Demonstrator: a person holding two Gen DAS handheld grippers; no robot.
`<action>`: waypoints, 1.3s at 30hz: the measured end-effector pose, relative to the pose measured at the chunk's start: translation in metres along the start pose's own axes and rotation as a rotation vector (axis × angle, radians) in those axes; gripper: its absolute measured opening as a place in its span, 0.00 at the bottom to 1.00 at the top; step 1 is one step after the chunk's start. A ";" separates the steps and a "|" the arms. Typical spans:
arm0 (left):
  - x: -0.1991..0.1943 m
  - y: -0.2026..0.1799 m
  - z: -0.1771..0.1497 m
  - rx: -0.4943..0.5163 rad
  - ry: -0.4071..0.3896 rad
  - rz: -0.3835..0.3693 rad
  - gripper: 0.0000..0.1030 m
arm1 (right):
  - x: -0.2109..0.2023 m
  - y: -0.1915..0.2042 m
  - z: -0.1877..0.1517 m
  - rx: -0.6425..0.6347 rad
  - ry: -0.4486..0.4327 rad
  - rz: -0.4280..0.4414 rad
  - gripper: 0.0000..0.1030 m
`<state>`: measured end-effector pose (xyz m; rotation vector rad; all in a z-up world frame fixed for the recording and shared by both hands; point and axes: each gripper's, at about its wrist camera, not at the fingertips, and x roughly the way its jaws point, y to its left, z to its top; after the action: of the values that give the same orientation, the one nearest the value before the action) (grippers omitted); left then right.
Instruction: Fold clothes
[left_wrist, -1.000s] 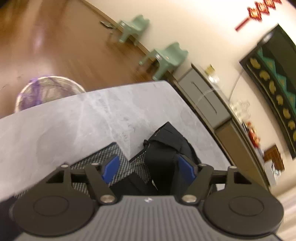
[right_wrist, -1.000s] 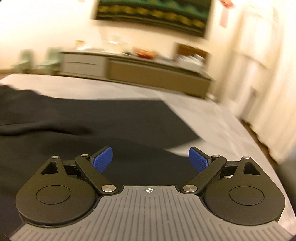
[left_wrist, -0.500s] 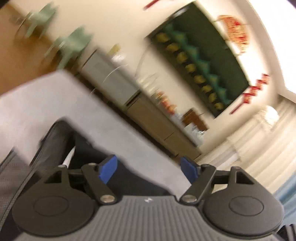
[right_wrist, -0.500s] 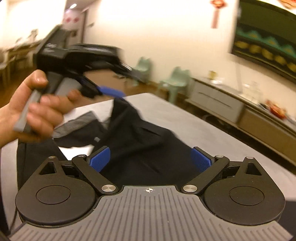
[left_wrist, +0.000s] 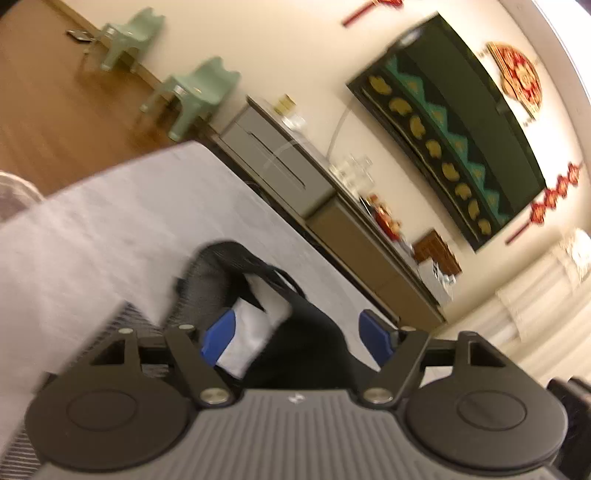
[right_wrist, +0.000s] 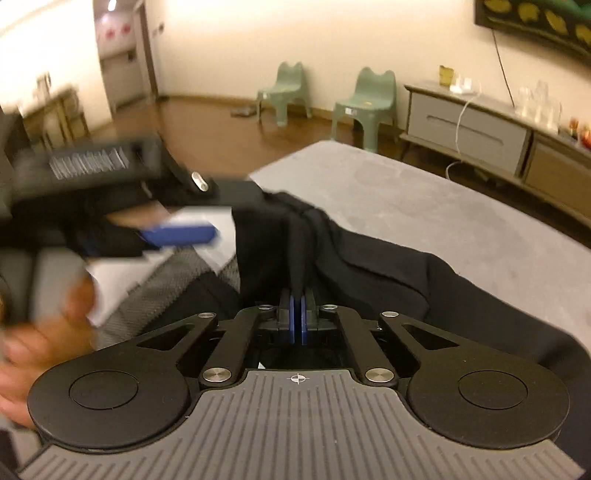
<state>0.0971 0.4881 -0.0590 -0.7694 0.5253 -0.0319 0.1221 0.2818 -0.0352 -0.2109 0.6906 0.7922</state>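
The right claw (right_wrist: 297, 317) pinches a ridge of the soft, limp black garment (right_wrist: 388, 266) on the grey worktop (right_wrist: 443, 206), while the spread left claw (left_wrist: 295, 334) at 10 o'clock should grip the hem.

Warm, yellowish indoor light fills both fisheye views; walls bow at the edges. Motion blur smears the left gripper (right_wrist: 177, 232) at the right-wrist frame's left, and softens the whole left-wrist view.
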 end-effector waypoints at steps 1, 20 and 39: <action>0.005 -0.004 -0.004 0.013 0.009 0.011 0.75 | -0.004 -0.004 -0.001 0.000 -0.001 0.003 0.00; -0.055 0.017 0.003 -0.114 0.021 0.509 0.30 | -0.198 -0.224 -0.150 0.329 0.011 -0.391 0.77; 0.057 -0.115 -0.073 0.010 0.310 0.172 0.55 | -0.170 -0.310 -0.113 -0.310 0.147 -0.107 0.88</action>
<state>0.1318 0.3446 -0.0504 -0.7110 0.8836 0.0064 0.2033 -0.0801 -0.0356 -0.5875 0.6857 0.7840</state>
